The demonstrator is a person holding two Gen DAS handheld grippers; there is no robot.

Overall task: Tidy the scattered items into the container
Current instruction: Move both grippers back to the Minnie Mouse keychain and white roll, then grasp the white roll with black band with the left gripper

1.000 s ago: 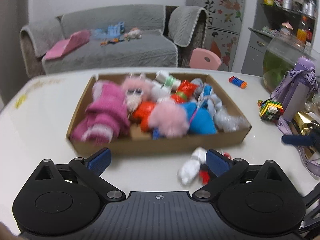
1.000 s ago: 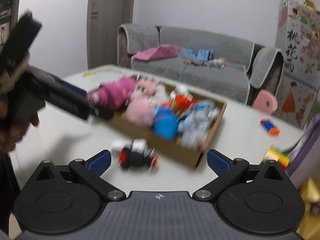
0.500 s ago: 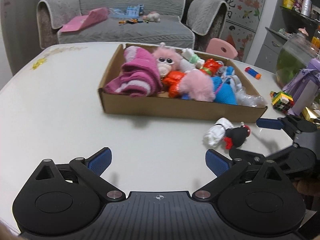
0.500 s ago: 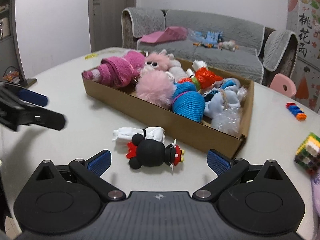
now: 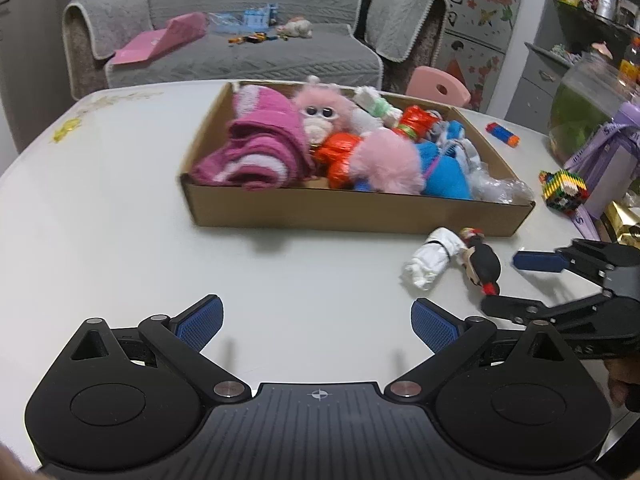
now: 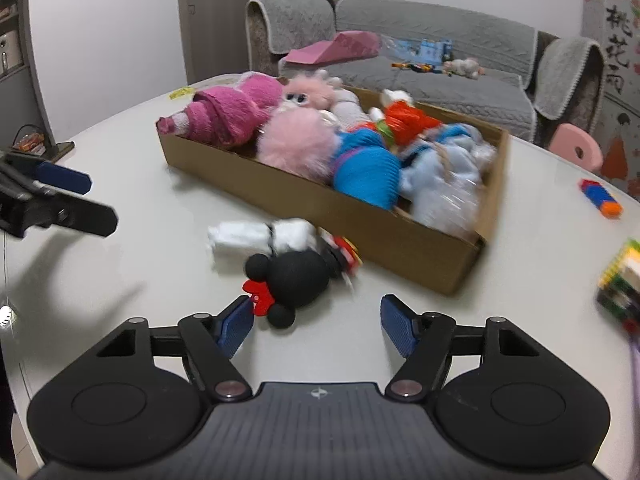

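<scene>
In the left wrist view, the left gripper (image 5: 316, 322) hangs above the white table (image 5: 100, 208) with its blue-padded jaws spread wide, holding nothing. Ahead sits the cardboard box (image 5: 352, 210), packed with plush toys. Just outside its near wall lies the black mouse doll (image 5: 482, 262), beside a white rolled cloth (image 5: 434, 256). A grey sofa (image 5: 248, 46) stands behind the table.

In the right wrist view, the right gripper (image 6: 317, 326) is likewise spread wide and grips nothing. The mouse doll (image 6: 296, 280) lies on the table just ahead of the jaws, its red bow touching or nearly touching the left pad; blur hides which. The box (image 6: 400, 226) lies just beyond.
</scene>
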